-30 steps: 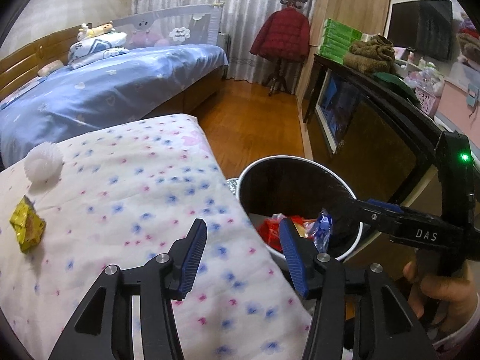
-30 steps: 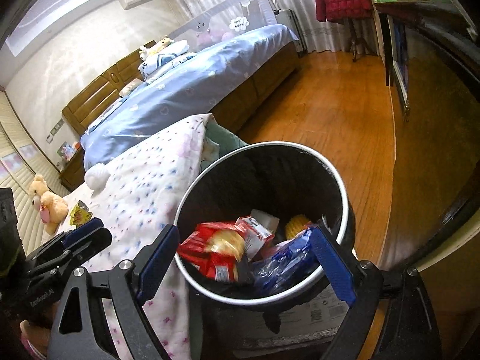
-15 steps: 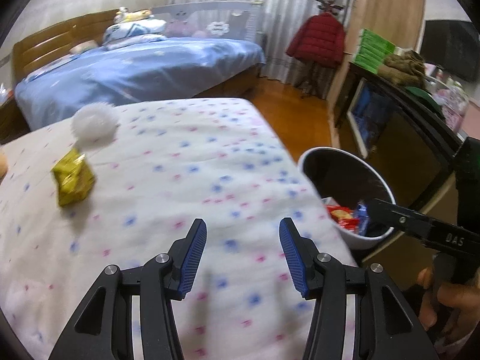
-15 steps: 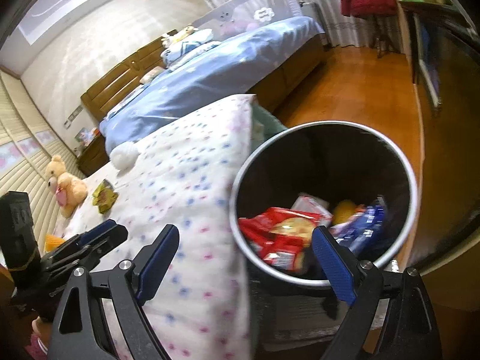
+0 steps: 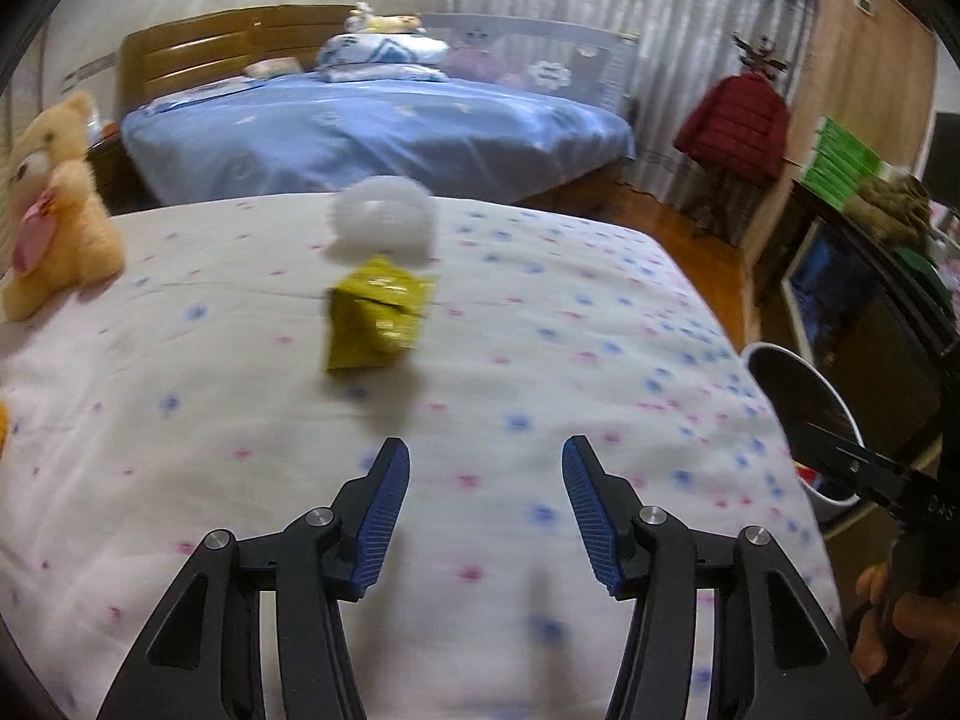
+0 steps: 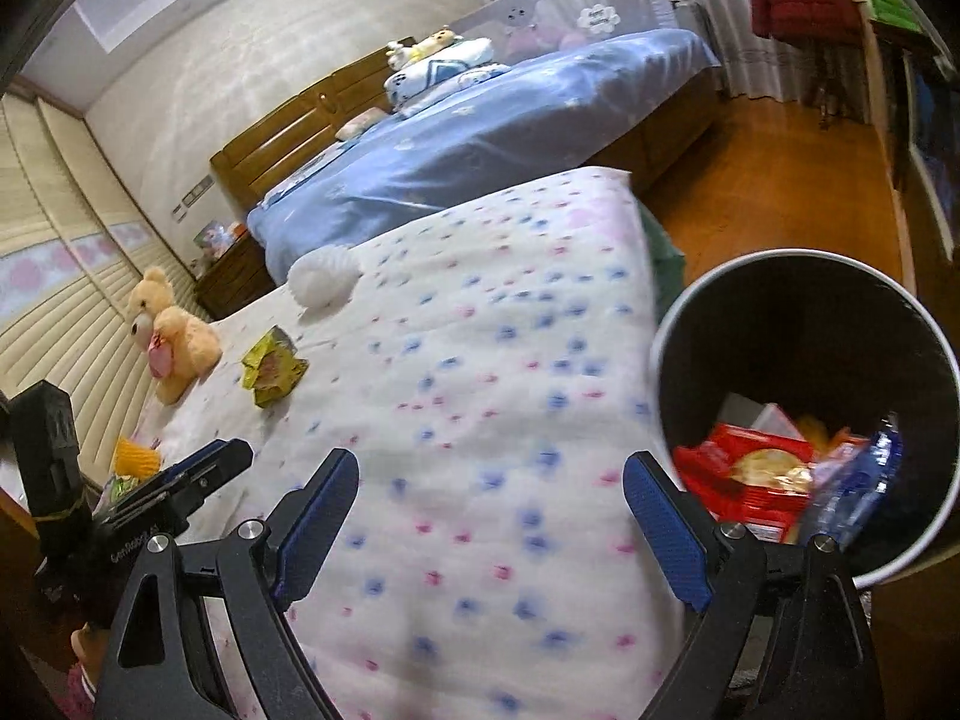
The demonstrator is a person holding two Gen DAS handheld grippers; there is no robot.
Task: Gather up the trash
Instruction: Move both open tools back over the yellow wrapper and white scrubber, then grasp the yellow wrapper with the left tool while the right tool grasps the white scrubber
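Note:
A crumpled yellow wrapper [image 5: 375, 315] lies on the dotted white bedspread [image 5: 540, 360], just in front of a white fluffy ball [image 5: 384, 222]. My left gripper [image 5: 485, 510] is open and empty, a short way in front of the wrapper. The wrapper also shows in the right wrist view [image 6: 271, 367]. My right gripper [image 6: 489, 519] is open and empty over the bedspread's edge. The black trash bin [image 6: 924, 372] with a white rim stands beside the bed, holding red, blue and yellow wrappers [image 6: 756, 480].
A teddy bear [image 5: 54, 210] sits at the bed's left. A yellow item [image 6: 135, 456] lies near the left gripper [image 6: 180, 486]. A blue bed [image 5: 372, 132], a red jacket on a stand [image 5: 735, 126] and a dark cabinet [image 5: 864, 300] stand beyond.
Both grippers swung left, away from the bin and over the bed. The yellow wrapper now sits near the middle of the left wrist view, closer than before. The bin shifted right.

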